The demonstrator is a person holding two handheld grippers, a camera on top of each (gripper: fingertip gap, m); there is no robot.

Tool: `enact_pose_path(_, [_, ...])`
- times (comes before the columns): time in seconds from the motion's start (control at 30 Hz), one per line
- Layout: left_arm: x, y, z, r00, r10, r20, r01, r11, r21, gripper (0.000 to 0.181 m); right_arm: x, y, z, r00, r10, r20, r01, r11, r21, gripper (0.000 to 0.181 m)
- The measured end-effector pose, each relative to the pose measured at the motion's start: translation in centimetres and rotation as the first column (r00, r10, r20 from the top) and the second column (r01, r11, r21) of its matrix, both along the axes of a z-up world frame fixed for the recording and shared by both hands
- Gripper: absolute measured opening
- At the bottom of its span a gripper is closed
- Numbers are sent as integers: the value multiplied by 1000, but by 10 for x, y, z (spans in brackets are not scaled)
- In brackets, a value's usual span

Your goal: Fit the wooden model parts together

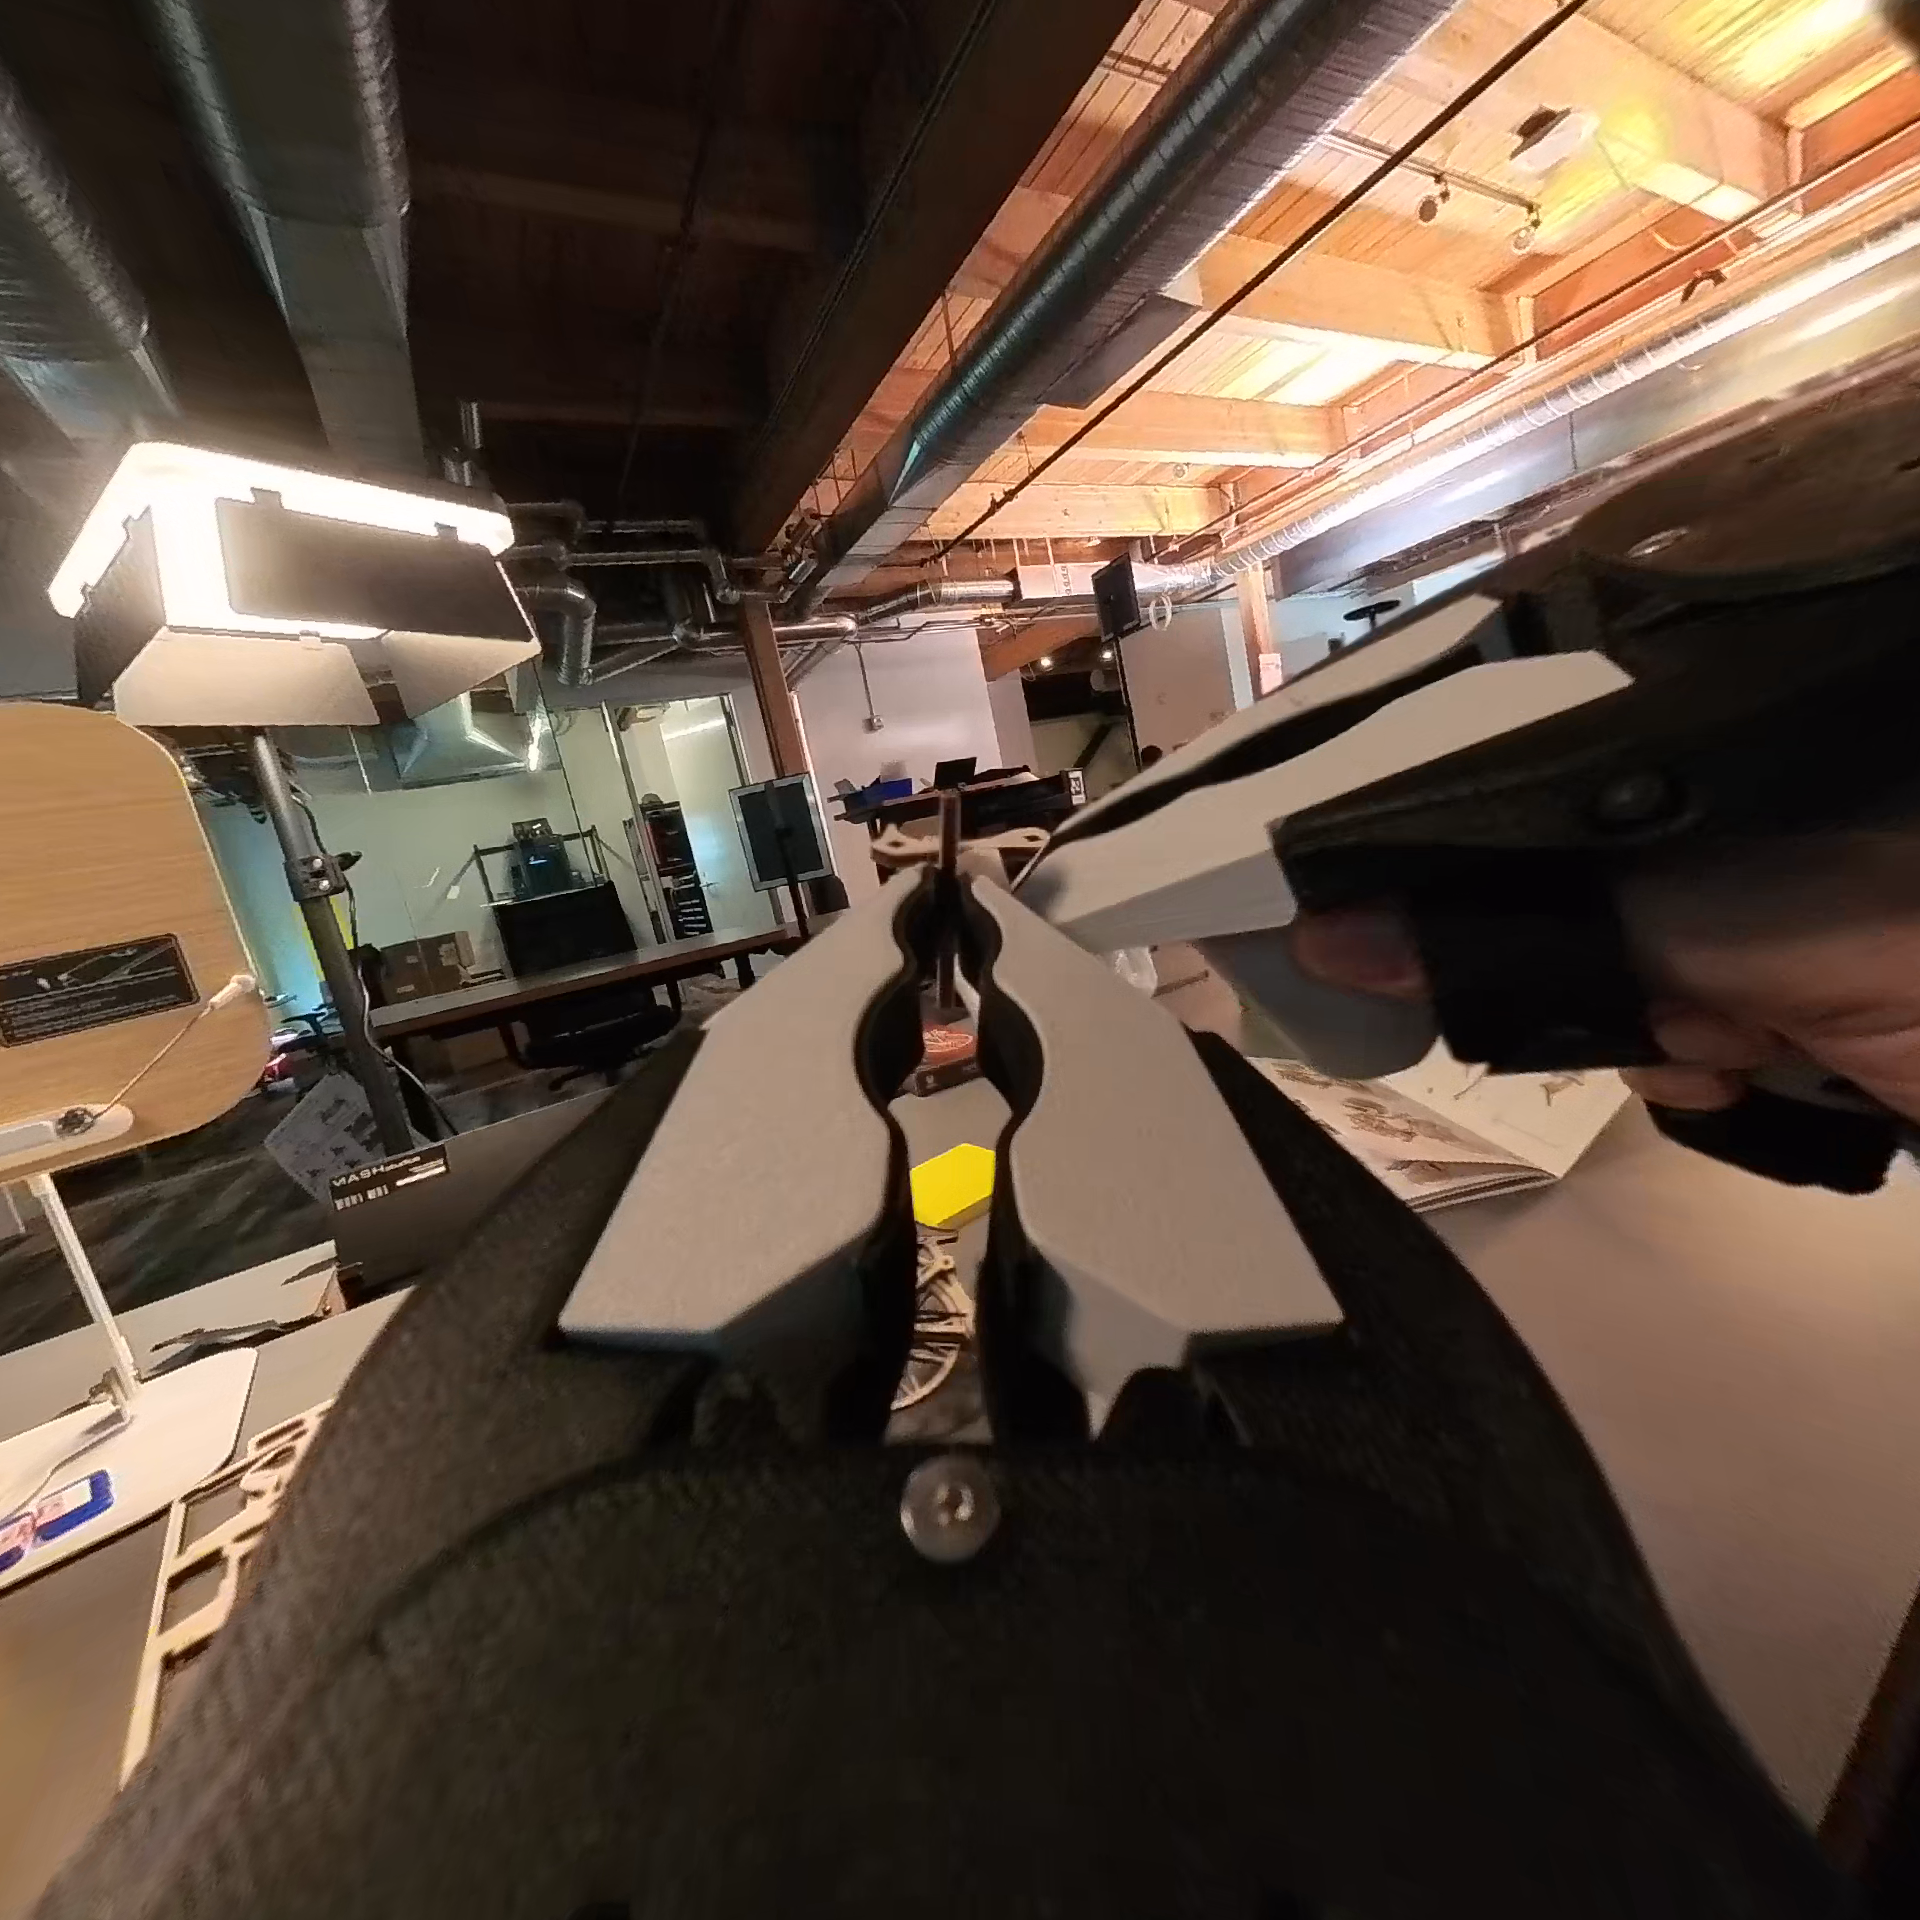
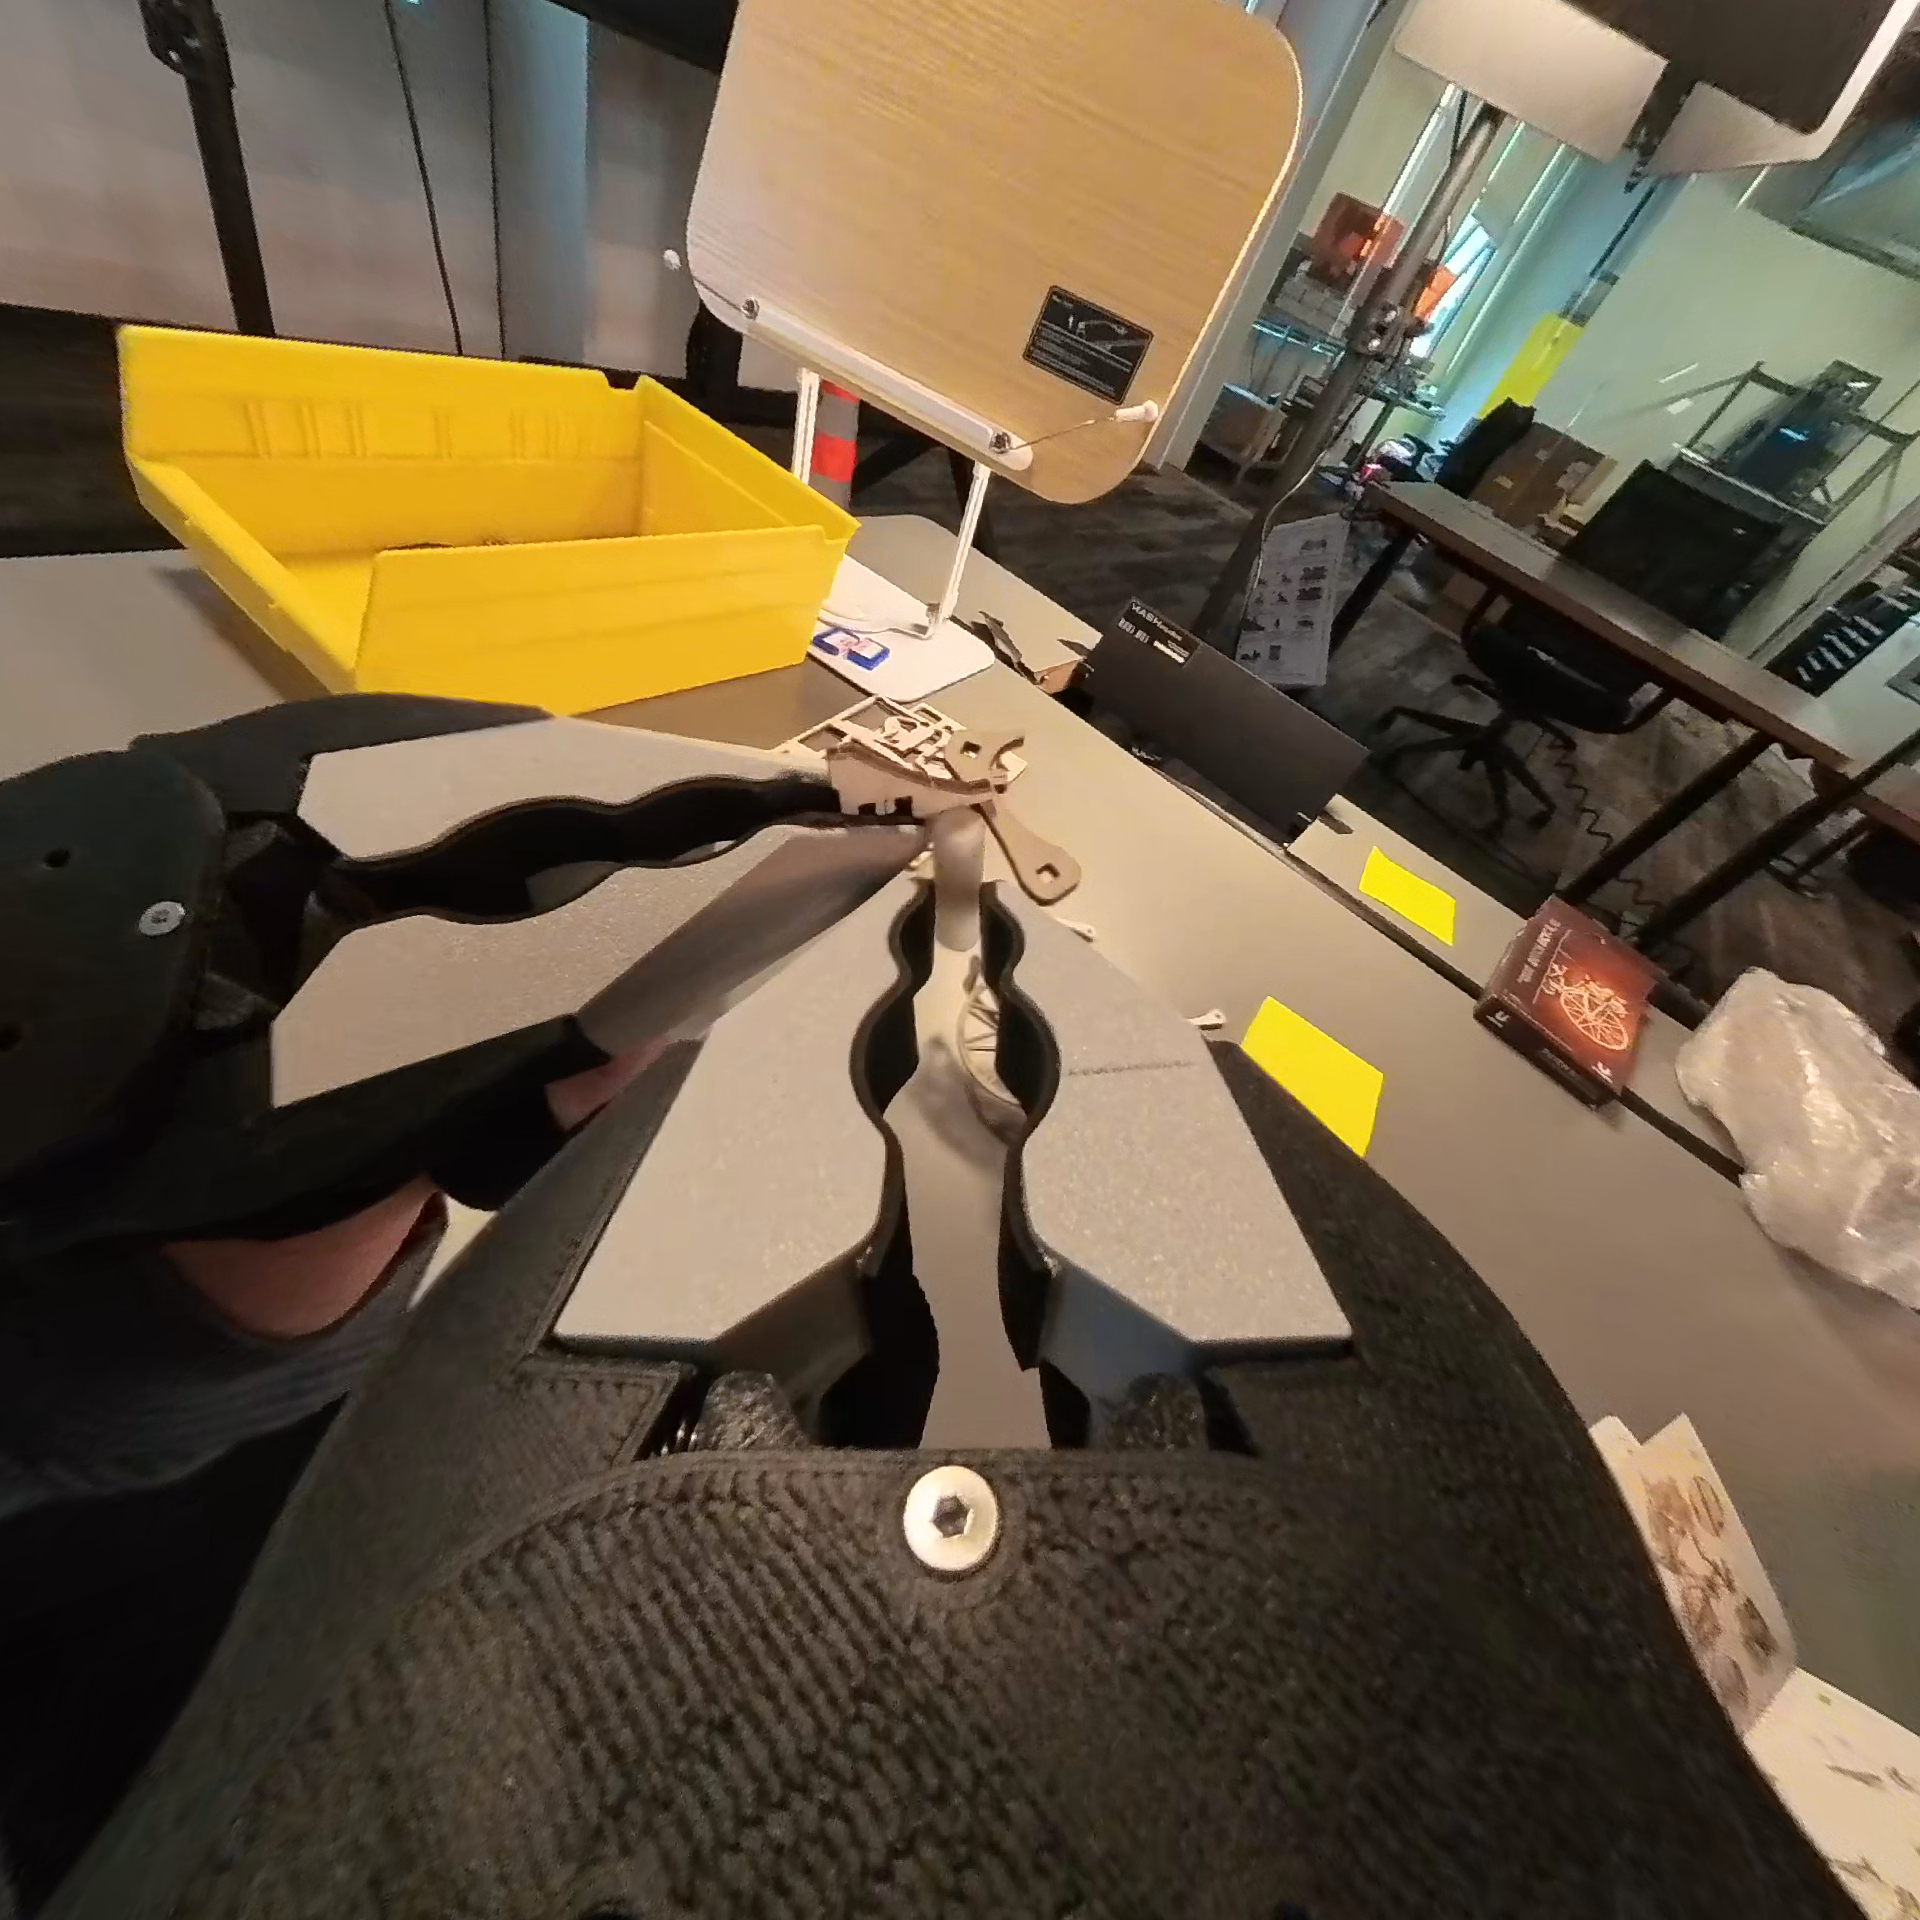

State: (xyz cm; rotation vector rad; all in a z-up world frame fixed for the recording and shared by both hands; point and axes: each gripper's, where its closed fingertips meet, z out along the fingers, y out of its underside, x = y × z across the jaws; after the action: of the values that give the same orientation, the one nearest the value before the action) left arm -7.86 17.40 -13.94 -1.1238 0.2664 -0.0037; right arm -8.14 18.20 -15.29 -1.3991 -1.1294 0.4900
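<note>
A small pale wooden model assembly (image 2: 914, 764) of flat laser-cut parts is held in the air above the grey table (image 2: 1455, 1247). My left gripper (image 1: 948, 883) is shut on it; from here the part between the tips is a thin dark edge. In the right wrist view the left gripper (image 2: 831, 805) comes in from the left. My right gripper (image 2: 951, 888) is shut on a pale wooden stem (image 2: 956, 878) that hangs under the assembly. The right gripper also shows in the left wrist view (image 1: 1039, 873), touching the assembly (image 1: 914, 844). A wooden spoked wheel (image 2: 982, 1039) lies on the table below.
A yellow bin (image 2: 468, 540) and a wooden book stand (image 2: 987, 229) stand at the back left. Yellow notes (image 2: 1314, 1070), the model's dark box (image 2: 1569, 997) and a plastic bag (image 2: 1818, 1132) lie to the right. An instruction booklet (image 1: 1423, 1132) and a cut-out wooden sheet (image 1: 208, 1538) lie near me. Only a small space, under 4 cm, lies between the two pairs of fingers.
</note>
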Motion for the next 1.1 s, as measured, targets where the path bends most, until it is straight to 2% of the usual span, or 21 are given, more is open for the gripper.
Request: enact_pose_path(1.1, [-1,-5,-2,999,22,-41,-21,1000,8,1,0,0,-1,1000,0,-5,0,1000,3,5])
